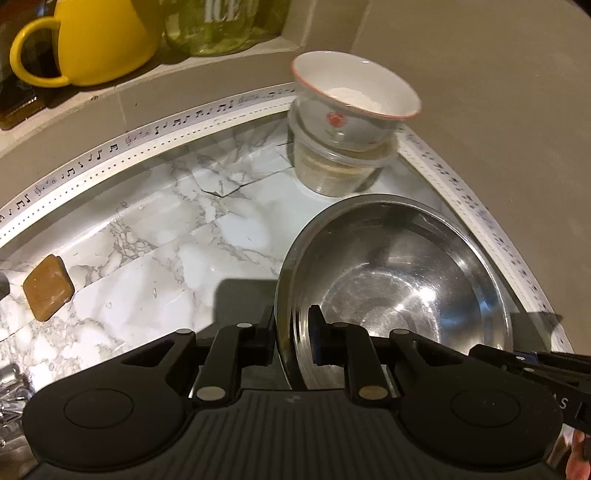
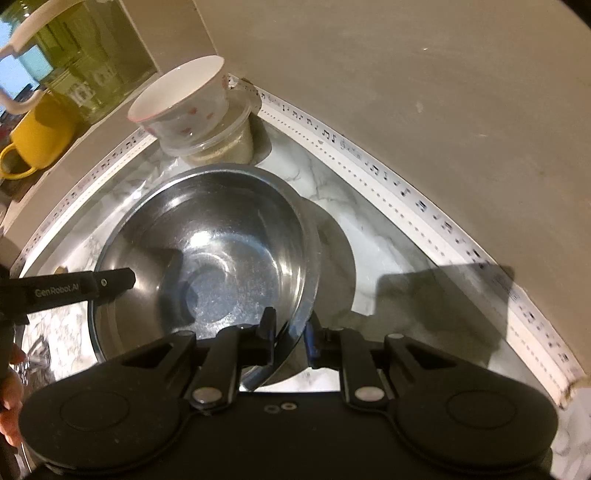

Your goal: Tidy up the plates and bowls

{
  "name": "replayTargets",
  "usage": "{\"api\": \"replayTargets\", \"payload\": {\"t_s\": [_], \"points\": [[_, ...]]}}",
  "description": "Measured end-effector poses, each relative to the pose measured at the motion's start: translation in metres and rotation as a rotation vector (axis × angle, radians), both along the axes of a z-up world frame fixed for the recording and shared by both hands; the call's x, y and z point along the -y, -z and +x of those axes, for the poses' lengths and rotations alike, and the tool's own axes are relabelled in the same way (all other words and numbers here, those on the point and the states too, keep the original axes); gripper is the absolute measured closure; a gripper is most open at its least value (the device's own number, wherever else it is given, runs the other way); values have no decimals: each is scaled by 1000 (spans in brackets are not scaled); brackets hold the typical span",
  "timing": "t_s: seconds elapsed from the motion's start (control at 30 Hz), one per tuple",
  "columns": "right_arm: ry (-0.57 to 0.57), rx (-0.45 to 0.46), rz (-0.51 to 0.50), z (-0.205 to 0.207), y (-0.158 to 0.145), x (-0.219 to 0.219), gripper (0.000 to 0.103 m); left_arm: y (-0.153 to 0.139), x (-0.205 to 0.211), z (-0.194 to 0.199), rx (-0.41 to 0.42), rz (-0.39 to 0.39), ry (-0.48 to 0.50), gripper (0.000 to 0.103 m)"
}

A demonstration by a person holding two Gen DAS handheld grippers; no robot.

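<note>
The worktop (image 1: 155,266) is covered in a white sheet with grey marble veining, creased and torn in a few lines near its middle. It runs into a corner where two plain beige walls (image 1: 498,92) meet. Along the foot of both walls lies a white strip (image 1: 177,127) printed with black musical notes and a row of dots.

A steel bowl (image 1: 399,284) sits in that corner, shiny and scuffed inside, with a rolled rim. The left tongs (image 1: 293,325) are clamped on its rim at the left side, one finger outside the wall and one inside. The right tongs (image 2: 290,328) pinch the rim on the opposite side the same way, so the bowl is held from both sides. In the right wrist view the bowl casts a broad shadow on the marble sheet, and its near edge looks raised off the surface, though how far cannot be told.

Behind the bowl, right in the corner, a white cup (image 1: 354,96) with a red rim and a red flower mark stands tilted in the mouth of a clear plastic tub (image 1: 340,170).

A recess in the left wall forms a ledge (image 1: 110,96) with a yellow mug (image 1: 99,40) and a greenish glass jar (image 1: 225,26) lettered "ICE". A brown square block (image 1: 48,288) lies on the worktop at the left. A person's fingers (image 2: 11,406) show at the edge of the right wrist view.
</note>
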State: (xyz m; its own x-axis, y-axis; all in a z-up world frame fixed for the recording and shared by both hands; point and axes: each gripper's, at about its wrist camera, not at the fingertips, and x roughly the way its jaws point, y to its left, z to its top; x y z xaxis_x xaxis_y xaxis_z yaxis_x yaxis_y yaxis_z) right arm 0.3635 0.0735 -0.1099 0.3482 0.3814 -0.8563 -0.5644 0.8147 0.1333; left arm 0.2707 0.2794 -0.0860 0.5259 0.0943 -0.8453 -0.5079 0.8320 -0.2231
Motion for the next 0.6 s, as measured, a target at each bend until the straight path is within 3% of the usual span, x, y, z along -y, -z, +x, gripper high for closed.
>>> {"api": "replayTargets", "payload": {"t_s": [0.23,0.6], "points": [[-20,-21,-6,-17,-3,20,86,-8,20,-16,-19,1,53,86],[-51,-57,-28,-37,9,29,86,6,35,-35,-78,3,86,86]]}}
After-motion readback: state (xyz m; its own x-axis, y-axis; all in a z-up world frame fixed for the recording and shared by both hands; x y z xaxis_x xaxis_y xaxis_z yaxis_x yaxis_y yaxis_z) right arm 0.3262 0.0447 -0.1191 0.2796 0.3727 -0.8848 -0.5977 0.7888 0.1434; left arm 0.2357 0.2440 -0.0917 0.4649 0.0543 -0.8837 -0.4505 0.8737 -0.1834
